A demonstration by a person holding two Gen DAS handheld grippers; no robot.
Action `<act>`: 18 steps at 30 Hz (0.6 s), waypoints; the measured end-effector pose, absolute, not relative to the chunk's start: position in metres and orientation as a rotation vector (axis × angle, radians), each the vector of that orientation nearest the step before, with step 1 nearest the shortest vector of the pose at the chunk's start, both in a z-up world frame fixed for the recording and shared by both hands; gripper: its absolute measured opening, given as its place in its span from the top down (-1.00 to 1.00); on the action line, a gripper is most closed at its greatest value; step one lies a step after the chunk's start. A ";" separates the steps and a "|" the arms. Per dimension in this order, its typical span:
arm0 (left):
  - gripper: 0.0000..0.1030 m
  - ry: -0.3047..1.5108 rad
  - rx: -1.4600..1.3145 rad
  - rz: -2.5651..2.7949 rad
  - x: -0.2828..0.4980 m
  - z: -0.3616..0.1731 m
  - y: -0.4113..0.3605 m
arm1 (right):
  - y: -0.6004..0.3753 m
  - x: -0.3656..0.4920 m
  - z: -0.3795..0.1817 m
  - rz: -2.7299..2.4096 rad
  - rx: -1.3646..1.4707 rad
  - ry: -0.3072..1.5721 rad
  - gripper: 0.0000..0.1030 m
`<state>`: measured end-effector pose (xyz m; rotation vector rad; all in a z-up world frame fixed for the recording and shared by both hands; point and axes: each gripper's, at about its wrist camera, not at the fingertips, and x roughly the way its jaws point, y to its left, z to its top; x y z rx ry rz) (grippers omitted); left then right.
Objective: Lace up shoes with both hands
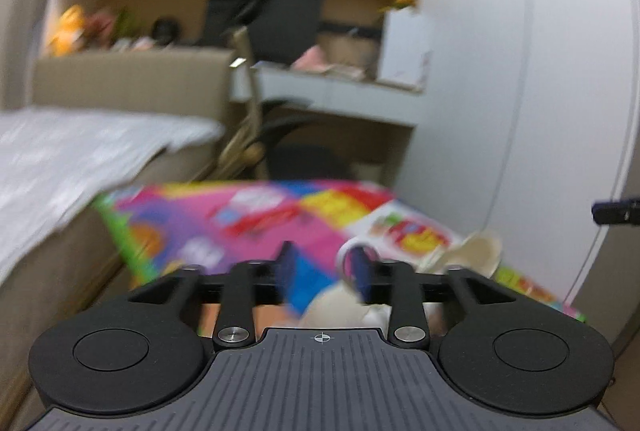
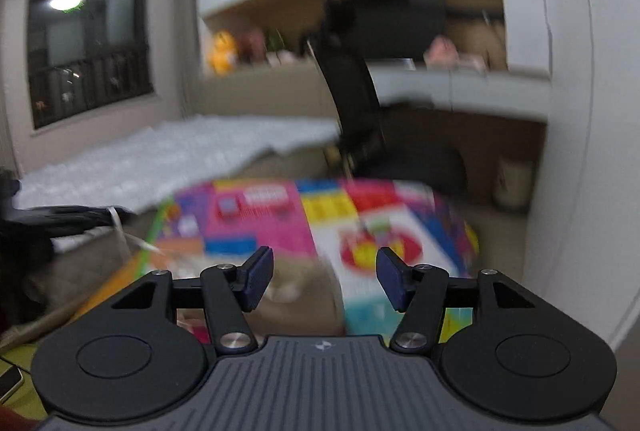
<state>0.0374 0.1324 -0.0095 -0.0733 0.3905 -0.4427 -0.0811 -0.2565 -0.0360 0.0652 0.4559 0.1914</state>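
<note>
Left wrist view: the left claw point(image 1: 326, 273) points slightly down over a colourful play mat point(image 1: 240, 223), its jaws apart, with a blurred cream shoe point(image 1: 460, 255) just beyond the right finger. A bed point(image 1: 80, 159) edges the mat.

Right wrist view: the right claw point(image 2: 324, 277) is parted and empty above a tan shoe point(image 2: 296, 295).

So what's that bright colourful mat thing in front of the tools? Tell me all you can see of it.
The mat lies flat beside the bed, printed in pink, yellow, blue and white panels with a green edge. It looks smooth, though its pictures are too blurred to read. A pale beige shoe rests near one edge, with the desk chair behind.
</note>
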 end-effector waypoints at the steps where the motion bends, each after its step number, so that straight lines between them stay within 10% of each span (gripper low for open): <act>1: -0.38 0.409 -0.088 -0.433 0.034 -0.015 0.142 | -0.258 -0.077 -0.044 0.187 0.085 0.481 -0.11; 6: -0.73 0.468 -0.065 -0.394 0.011 -0.035 0.160 | -0.257 -0.062 -0.080 0.222 0.216 0.597 0.18; 18: 0.00 0.389 0.414 -0.757 -0.005 -0.051 0.008 | -0.252 -0.060 -0.104 0.271 0.419 0.574 0.24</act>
